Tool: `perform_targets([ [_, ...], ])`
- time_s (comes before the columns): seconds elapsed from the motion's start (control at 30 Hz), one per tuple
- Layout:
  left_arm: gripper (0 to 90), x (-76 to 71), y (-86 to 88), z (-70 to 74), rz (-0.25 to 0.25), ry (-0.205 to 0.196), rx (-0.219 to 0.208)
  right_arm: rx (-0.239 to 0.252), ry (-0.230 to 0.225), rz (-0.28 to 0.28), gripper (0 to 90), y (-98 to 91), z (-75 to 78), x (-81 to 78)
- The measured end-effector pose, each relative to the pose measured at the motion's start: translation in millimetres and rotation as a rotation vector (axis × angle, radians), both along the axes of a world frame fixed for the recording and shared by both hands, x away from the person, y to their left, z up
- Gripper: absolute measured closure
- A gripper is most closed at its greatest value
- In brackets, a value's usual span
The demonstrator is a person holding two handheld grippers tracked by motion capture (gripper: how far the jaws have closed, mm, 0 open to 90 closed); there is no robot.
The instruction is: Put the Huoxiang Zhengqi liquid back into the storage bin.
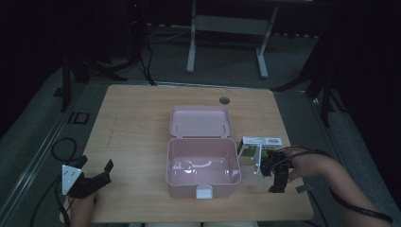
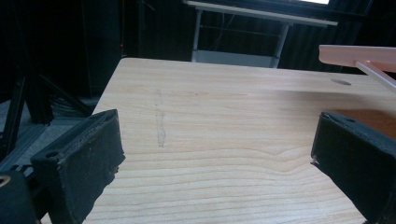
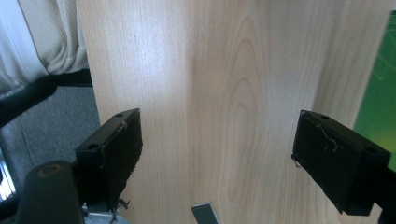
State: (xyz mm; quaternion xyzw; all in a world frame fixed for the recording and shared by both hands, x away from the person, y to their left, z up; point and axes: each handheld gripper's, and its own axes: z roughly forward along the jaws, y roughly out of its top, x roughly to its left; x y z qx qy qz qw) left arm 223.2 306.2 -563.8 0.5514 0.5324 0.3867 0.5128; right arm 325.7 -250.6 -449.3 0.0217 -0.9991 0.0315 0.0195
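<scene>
An open pink box [image 1: 203, 163] stands mid-table, its lid [image 1: 200, 121] folded back flat behind it and a white latch at its front wall. A small white and green carton [image 1: 261, 144] lies just right of the box. My right gripper [image 1: 278, 184] is next to that carton, jaws pointing toward the person's edge of the table. In the right gripper view it [image 3: 219, 135] is open over bare wood, with the green carton [image 3: 379, 84] at the right edge. My left gripper [image 1: 97, 165] is open at the table's front left, far from the box, with nothing in it [image 2: 219, 140].
The wooden table [image 1: 137, 127] has a round cable hole [image 1: 224, 100] behind the lid. A small grey tab [image 1: 302, 188] lies near the right front edge. Black stands and a white desk frame [image 1: 227, 28] are on the floor beyond. The pink lid's edge [image 2: 359, 56] shows in the left gripper view.
</scene>
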Motion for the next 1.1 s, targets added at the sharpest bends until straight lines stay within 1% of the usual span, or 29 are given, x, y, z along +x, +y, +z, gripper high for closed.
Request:
perform_targets([
  [0.03,2.2,-0.1,-0.1,0.0,0.001,-0.001,0.000,0.002,-0.002,0.000,14.3,0.2,1.6,0.6],
  [0.07,2.2,-0.4,-0.4,0.0,0.004,-0.003,0.001,0.004,-0.015,0.006,14.5,0.8,3.8,1.5],
  [0.13,2.2,-0.5,-0.8,0.0,0.006,-0.004,0.005,0.009,-0.018,0.013,14.5,1.2,8.8,3.8],
  [0.27,2.2,-0.5,-0.9,0.0,0.007,-0.004,0.005,0.017,-0.049,0.032,15.8,1.1,20.7,10.7],
  [0.43,2.2,-0.5,-0.8,0.0,0.005,-0.004,0.005,0.044,-0.075,0.025,19.6,1.0,37.1,25.0],
  [0.57,2.2,-0.6,-0.8,-0.1,0.003,-0.006,0.004,0.061,-0.087,0.015,21.9,0.8,43.7,35.8],
  [0.7,2.2,-0.4,-0.6,-0.1,0.001,-0.005,0.002,0.071,-0.093,0.011,23.6,1.0,46.9,45.1],
  [0.77,2.2,-0.4,-0.3,-0.1,-0.001,-0.005,0.000,0.066,-0.101,0.003,24.5,1.5,48.3,53.3],
  [0.8,2.2,-0.5,-0.3,-0.1,-0.001,-0.006,-0.001,0.069,-0.101,-0.015,24.9,1.4,49.7,60.0],
  [0.87,2.2,-0.4,-0.2,-0.2,-0.002,-0.006,-0.002,0.067,-0.105,-0.023,26.1,1.3,50.5,66.2],
  [0.9,2.2,-0.4,-0.3,-0.1,-0.003,-0.005,-0.001,0.067,-0.105,-0.023,26.1,1.3,50.5,66.2],
  [0.93,2.2,-0.3,-0.3,-0.1,-0.005,-0.004,-0.002,0.075,-0.112,-0.026,27.7,1.5,51.3,71.4],
  [1.0,2.2,-0.3,-0.3,-0.1,-0.006,-0.004,-0.002,0.081,-0.113,-0.030,28.3,1.8,51.3,74.1],
  [1.1,2.2,-0.2,-0.2,-0.1,-0.011,-0.004,-0.002,0.078,-0.111,-0.038,28.3,3.6,48.0,83.6],
])
